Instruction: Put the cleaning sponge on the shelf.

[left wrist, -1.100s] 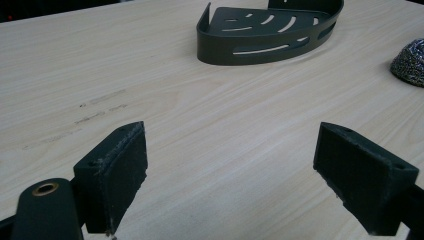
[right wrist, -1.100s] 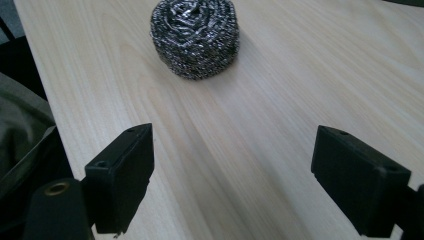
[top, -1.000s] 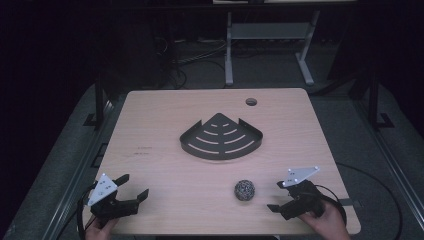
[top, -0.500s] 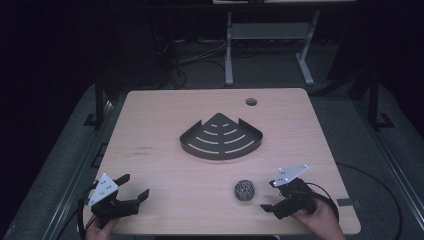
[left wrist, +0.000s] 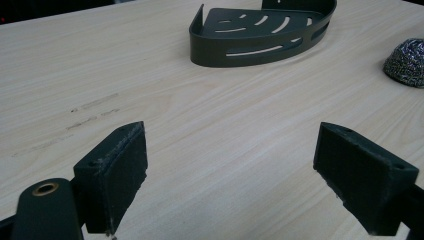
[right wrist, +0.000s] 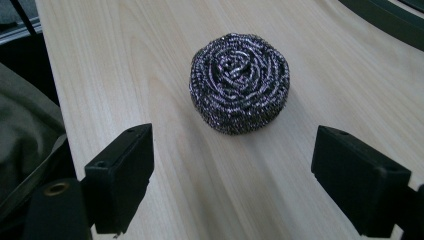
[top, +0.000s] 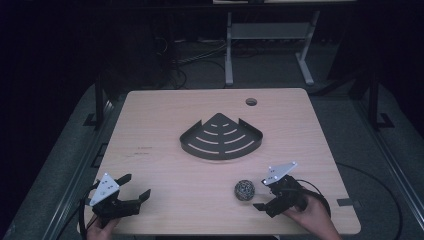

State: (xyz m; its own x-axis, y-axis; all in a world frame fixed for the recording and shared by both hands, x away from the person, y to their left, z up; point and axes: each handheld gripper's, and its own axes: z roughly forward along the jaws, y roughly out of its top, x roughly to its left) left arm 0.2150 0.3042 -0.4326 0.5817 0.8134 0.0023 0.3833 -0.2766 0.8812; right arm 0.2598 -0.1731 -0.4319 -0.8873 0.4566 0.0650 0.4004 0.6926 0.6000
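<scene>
Presently the right gripper (top: 264, 194) holds its fingers (right wrist: 120, 170) spread wide, with nothing between them, aimed at the steel-wool scourer (right wrist: 240, 82) that lies just ahead of the tips. Neither finger touches the scourer; in the right gripper view it sits centred on the line between the two pads, slightly beyond them. In the high view the scourer (top: 245, 190) rests on the bare counter (top: 160, 130) near the front edge, right of centre, just beside the right gripper and well apart from the left one. The left gripper (top: 134, 189) hovers at the front-left corner, its fingers (left wrist: 112, 172) likewise wide and empty, pointing across the counter toward the dark slotted corner tray (top: 221, 138), which stands near the middle of the counter, behind the scourer. A small round hole (top: 251, 102) marks the far edge.

Step in hand, as judged: the approach to the scourer, before any grasp. The next move would call for a short advance until the pads flank the scourer's sides, then a gentle closing, since the coiled wire is soft and will compress; the tray looks the likely destination.
</scene>
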